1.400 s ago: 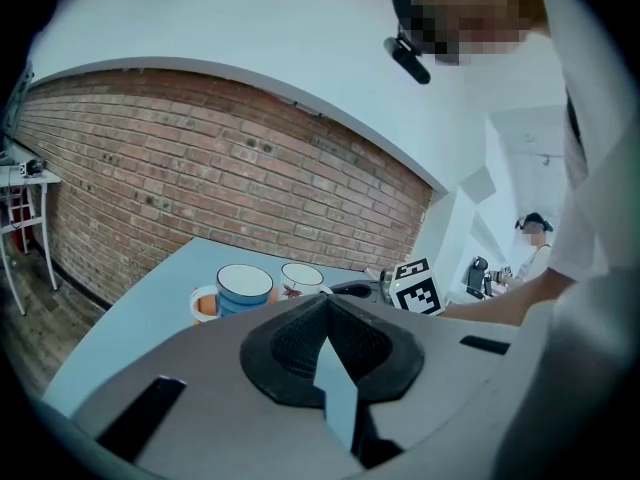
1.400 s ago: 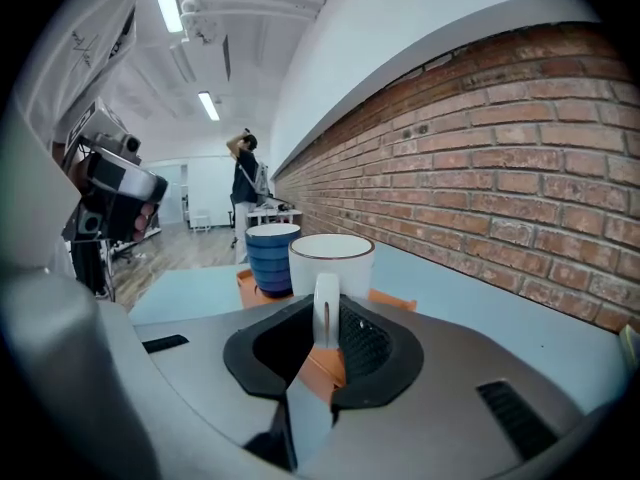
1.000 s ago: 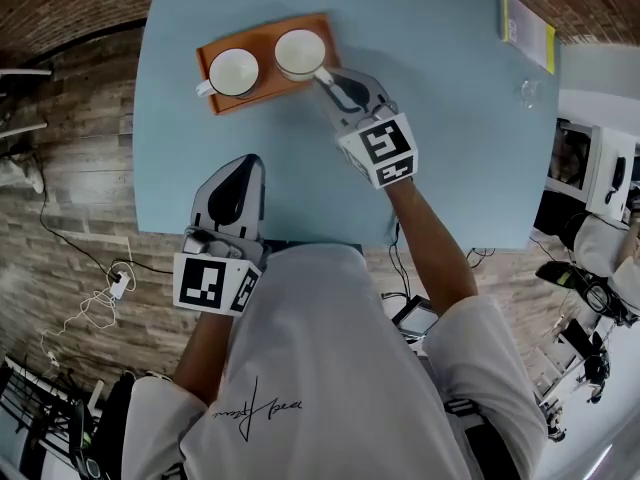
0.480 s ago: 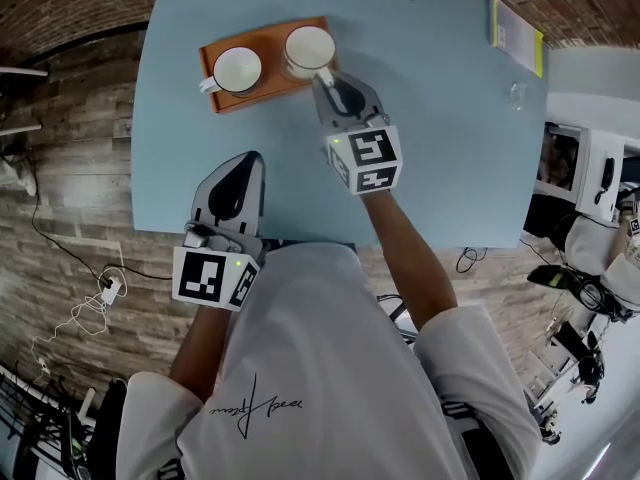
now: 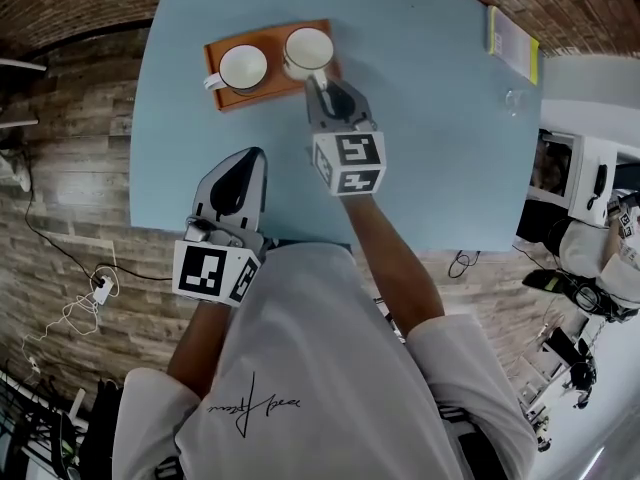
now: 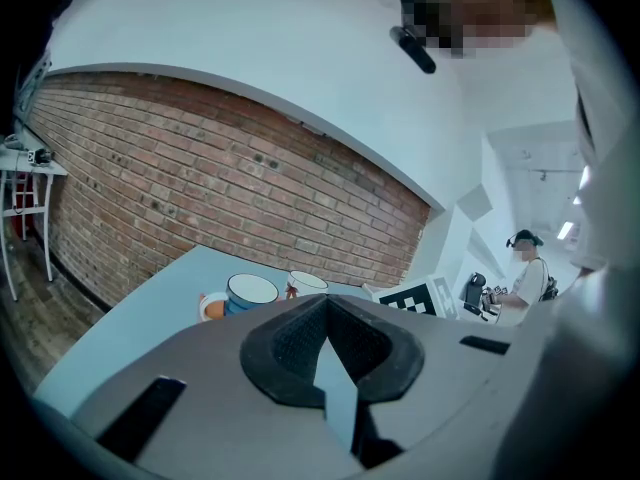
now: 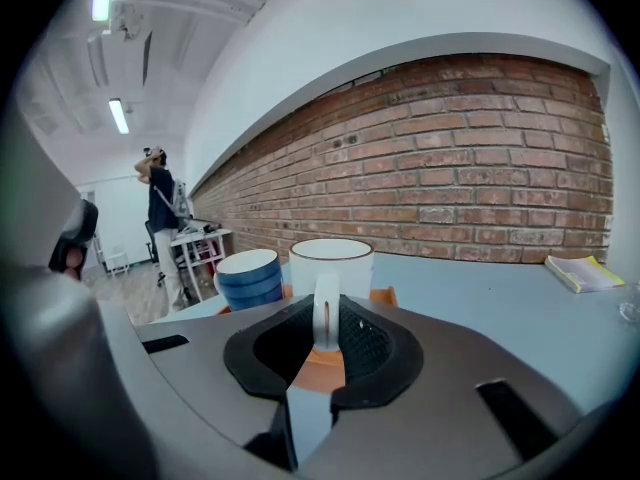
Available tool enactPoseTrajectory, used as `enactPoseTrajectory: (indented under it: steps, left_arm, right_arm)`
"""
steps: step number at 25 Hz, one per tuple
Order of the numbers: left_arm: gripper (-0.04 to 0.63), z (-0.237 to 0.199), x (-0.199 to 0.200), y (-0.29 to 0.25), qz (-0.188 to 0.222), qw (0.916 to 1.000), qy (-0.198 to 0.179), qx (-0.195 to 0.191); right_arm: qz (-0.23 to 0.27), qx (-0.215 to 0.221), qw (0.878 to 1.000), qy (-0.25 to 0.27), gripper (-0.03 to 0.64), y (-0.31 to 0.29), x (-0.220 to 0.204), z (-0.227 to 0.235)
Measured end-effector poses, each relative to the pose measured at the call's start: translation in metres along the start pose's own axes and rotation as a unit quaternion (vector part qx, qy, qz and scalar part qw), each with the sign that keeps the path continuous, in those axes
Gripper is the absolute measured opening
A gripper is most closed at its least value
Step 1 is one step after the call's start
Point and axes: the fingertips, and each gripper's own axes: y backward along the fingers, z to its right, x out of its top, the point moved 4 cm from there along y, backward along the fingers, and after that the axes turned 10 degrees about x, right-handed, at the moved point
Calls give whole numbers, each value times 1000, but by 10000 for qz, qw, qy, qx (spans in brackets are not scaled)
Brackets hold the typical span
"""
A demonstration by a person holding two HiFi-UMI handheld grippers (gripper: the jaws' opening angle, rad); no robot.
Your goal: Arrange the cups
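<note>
Nearest the person, the left gripper (image 5: 245,163) is hovering over the near edge of the pale blue table (image 5: 430,148). Its jaws are pressed together on nothing, and it is sitting well apart from the cups.

Further out, the right gripper (image 5: 320,88) is pinching the loop handle (image 7: 326,313) of the white ceramic cup with a brown rim (image 7: 330,268). The handle is standing upright between the pads, its long axis running up and down, and is pointing back toward the person. The cup's body is sitting straight ahead of the jaws, just beyond their tips, at the right end of the flat orange tray (image 5: 272,36).

Just beside it to the left, the blue-walled cup with a white inside (image 7: 249,276) is sitting on the same tray, a narrow gap showing between the two.

The right hand is by far the nearer, so any shifting or turning of the white cup is likely falling to it, pivoting about that handle.
</note>
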Motion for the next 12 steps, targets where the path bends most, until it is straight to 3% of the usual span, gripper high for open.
enactPoseTrajectory:
  steps: [8,12]
  left_arm:
    - [9,-1,1,0,-26,10000,6,-14]
    - [9,0,1,-1,-28,9998,-183,-3]
  right_arm:
    - [33,-125,9999,40,64,-1,-7,1]
    - [75,-130,9999,22,64,-1,-9,4]
